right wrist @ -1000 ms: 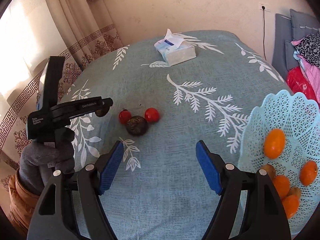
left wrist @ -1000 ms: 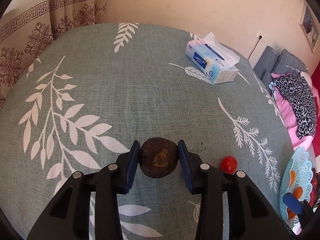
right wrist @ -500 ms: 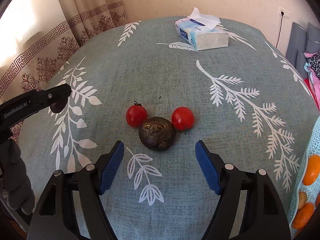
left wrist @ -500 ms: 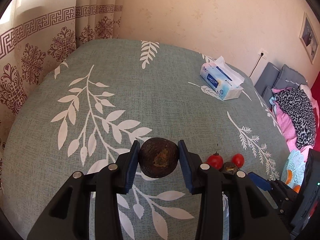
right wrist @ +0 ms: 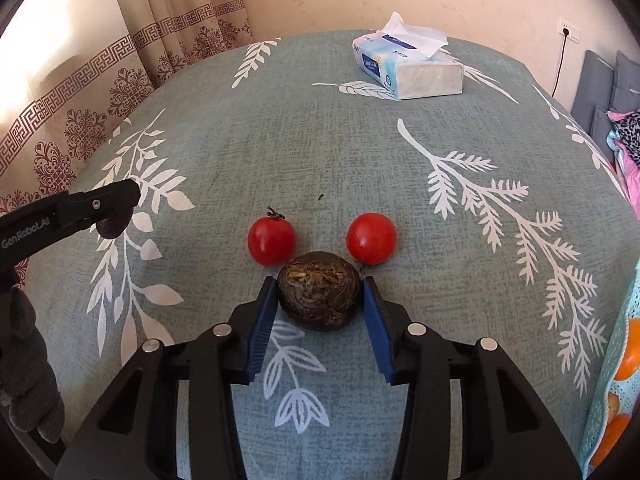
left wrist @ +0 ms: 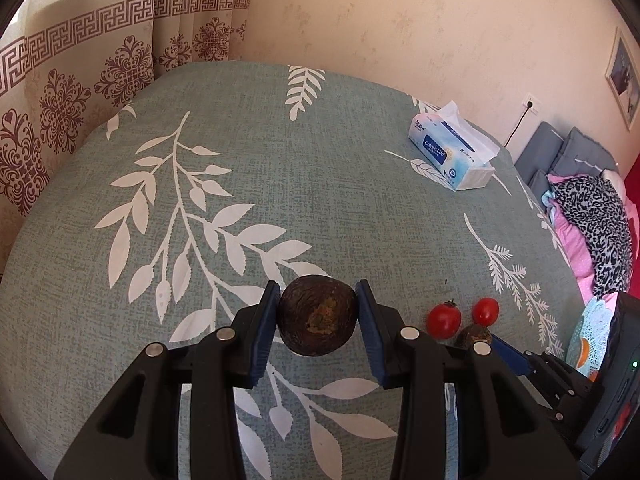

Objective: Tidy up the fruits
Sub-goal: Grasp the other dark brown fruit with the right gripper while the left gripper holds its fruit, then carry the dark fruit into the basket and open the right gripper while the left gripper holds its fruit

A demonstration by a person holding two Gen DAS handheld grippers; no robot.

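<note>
My left gripper (left wrist: 318,320) is shut on a dark brown round fruit (left wrist: 318,320) and holds it above the green leaf-print cloth (left wrist: 280,200). It also shows at the left of the right wrist view (right wrist: 116,216). My right gripper (right wrist: 320,304) has its blue pads on both sides of a second dark brown fruit (right wrist: 319,298) that lies on the cloth; the pads stand close to it, and contact is not clear. Two red tomatoes (right wrist: 272,240) (right wrist: 371,238) lie just beyond that fruit.
A tissue pack (right wrist: 408,68) lies at the far side of the cloth. A light blue lace basket (right wrist: 616,380) with orange fruits sits at the right edge. Curtains hang at the left, and clothes and cushions (left wrist: 592,216) lie at the right.
My right gripper moved forward and down to the dark fruit on the cloth and narrowed around it. My left gripper drew back leftward with its fruit still held.
</note>
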